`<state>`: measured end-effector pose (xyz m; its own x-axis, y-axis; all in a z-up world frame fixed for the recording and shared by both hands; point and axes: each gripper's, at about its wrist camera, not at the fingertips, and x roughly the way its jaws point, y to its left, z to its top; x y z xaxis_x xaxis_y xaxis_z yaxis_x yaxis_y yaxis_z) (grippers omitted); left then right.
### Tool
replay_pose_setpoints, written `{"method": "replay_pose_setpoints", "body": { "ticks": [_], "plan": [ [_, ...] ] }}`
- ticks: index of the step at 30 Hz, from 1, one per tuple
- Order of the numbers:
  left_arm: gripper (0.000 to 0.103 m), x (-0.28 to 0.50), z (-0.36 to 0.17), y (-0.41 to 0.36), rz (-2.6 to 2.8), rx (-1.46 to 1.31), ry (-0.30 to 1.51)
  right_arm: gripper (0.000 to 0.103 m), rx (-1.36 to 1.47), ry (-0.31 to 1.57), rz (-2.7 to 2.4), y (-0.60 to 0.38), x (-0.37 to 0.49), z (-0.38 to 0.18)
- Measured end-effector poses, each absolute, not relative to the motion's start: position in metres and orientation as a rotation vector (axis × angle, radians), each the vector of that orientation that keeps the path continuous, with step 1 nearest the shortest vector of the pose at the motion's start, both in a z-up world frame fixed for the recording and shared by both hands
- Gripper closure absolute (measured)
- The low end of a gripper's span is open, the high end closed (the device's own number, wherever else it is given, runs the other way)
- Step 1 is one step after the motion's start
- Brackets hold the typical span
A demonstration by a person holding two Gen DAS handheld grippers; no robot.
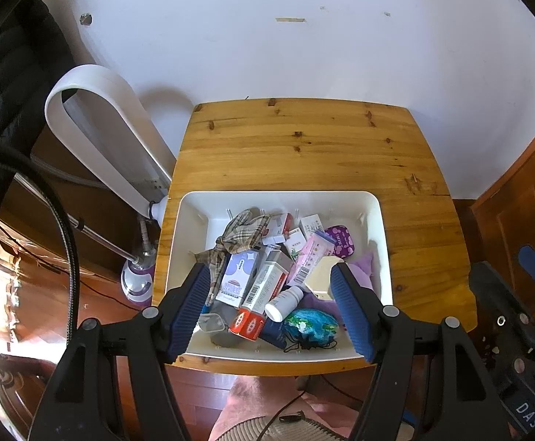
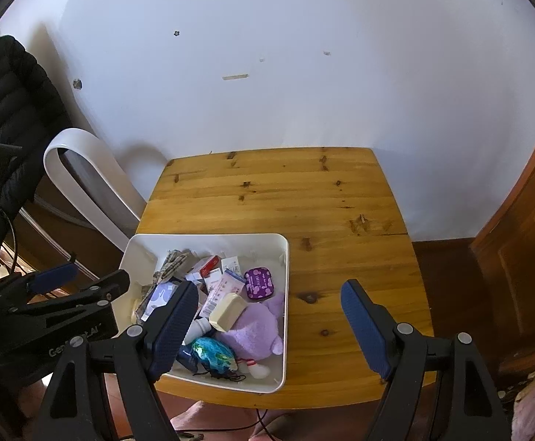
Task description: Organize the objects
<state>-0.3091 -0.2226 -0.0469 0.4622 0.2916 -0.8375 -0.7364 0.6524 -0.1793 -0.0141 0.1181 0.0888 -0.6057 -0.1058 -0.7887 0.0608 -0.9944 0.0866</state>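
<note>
Two grippers hover with jaws spread wide and empty above a pine worktop [image 2: 304,198] set against a white wall [image 2: 304,73].

One white bin [image 1: 186,242] sits at the worktop's near left edge, heaped with clutter: a plaid cloth [image 1: 243,237], small cartons, a white pill bottle [image 1: 284,303], a purple dotted tin [image 2: 260,283], a cream box [image 2: 227,311] and a lilac plush toy [image 2: 256,334]. The left gripper [image 1: 270,279] hangs over the bin; the right gripper [image 2: 269,296] straddles its right wall. A white looped fan [image 1: 98,125] and a black jacket [image 2: 6,110] stand left of the worktop, a wooden door [image 2: 524,257] to the right.
</note>
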Motion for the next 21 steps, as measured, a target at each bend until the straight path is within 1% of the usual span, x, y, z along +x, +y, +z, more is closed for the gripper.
{"method": "replay_pose_setpoints", "body": {
  "ticks": [21],
  "plan": [
    [0.031,-0.3064,-0.0448,-0.2274,0.693,-0.588,0.865,0.022,1.348,-0.080,-2.729,0.1210,-0.0142,0.0895]
  ]
}}
